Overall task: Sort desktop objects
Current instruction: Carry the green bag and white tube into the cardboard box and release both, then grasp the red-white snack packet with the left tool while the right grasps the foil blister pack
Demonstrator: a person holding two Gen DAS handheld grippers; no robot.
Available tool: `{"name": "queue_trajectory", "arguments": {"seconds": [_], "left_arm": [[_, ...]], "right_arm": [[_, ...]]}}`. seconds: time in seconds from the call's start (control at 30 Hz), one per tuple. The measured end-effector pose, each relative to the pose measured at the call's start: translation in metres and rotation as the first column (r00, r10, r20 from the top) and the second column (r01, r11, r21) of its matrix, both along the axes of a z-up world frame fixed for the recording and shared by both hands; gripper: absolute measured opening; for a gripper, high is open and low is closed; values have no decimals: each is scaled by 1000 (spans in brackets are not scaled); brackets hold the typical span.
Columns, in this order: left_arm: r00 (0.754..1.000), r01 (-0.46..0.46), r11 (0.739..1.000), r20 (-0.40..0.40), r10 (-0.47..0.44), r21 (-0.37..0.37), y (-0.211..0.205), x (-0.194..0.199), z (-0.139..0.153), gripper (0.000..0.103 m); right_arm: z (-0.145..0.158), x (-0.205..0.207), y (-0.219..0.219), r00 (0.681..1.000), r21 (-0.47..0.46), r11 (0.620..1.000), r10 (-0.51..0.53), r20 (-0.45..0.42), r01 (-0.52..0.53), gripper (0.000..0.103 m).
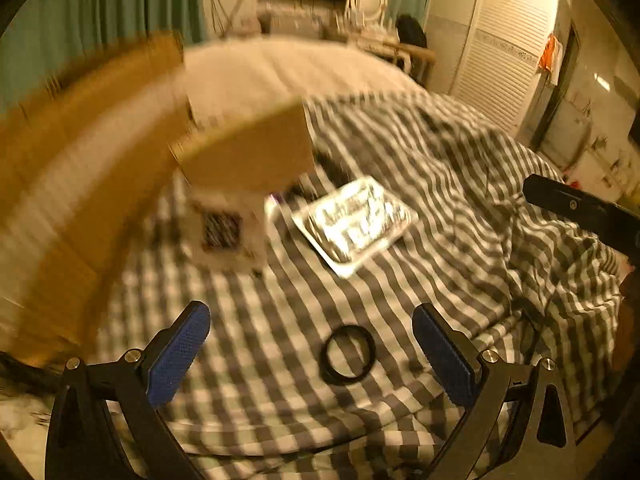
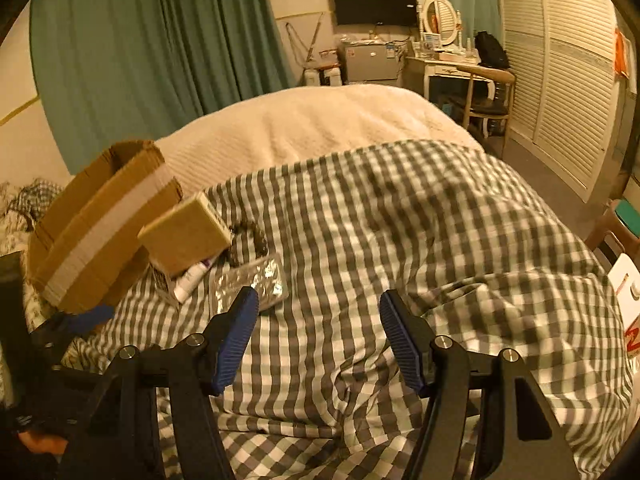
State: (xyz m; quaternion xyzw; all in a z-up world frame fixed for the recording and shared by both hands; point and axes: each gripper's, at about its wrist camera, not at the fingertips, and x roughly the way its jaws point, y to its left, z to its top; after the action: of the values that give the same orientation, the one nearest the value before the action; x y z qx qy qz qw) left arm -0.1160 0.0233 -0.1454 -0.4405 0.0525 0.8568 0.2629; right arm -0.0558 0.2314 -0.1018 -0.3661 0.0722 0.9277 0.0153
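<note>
Both grippers are hovering wide apart over the checked bedspread [image 2: 360,220], holding nothing: left gripper [image 1: 312,354], right gripper [image 2: 318,332]. A black ring [image 1: 349,354] is lying between the left fingers. At ten o'clock, the cardboard box [image 2: 100,224] is sitting beside a foil blister pack [image 2: 256,280]; its label's unreadable.

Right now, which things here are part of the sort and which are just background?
Job items:
- cardboard box
- small tan box
- foil blister pack
- white tube
- black ring

Background:
- checked duvet
- cream blanket
- wall TV
- green curtains
- louvred wardrobe
</note>
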Motion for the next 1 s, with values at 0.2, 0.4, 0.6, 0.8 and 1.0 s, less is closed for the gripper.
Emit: {"name": "queue_trajectory", "arguments": {"seconds": [0.2, 0.4, 0.6, 0.8, 1.0], "left_arm": [[983, 63, 998, 170, -64, 8, 7, -11, -32, 91], [976, 136, 991, 169, -135, 9, 15, -9, -35, 60], [966, 180, 983, 183, -184, 34, 17, -8, -34, 6], [992, 41, 996, 118, -50, 80, -12, -23, -13, 6], [998, -70, 997, -2, 70, 27, -37, -38, 0, 6]], "right_arm": [[-21, -6, -9, 998, -31, 999, 39, 50, -37, 63], [-23, -3, -11, 998, -23, 999, 30, 53, -29, 63], [-26, -5, -15, 997, -44, 999, 13, 80, -10, 63], [-29, -17, -25, 995, -55, 998, 31, 91, -26, 67], [-52, -56, -29, 985, -91, 993, 84, 149, -71, 67]]}}
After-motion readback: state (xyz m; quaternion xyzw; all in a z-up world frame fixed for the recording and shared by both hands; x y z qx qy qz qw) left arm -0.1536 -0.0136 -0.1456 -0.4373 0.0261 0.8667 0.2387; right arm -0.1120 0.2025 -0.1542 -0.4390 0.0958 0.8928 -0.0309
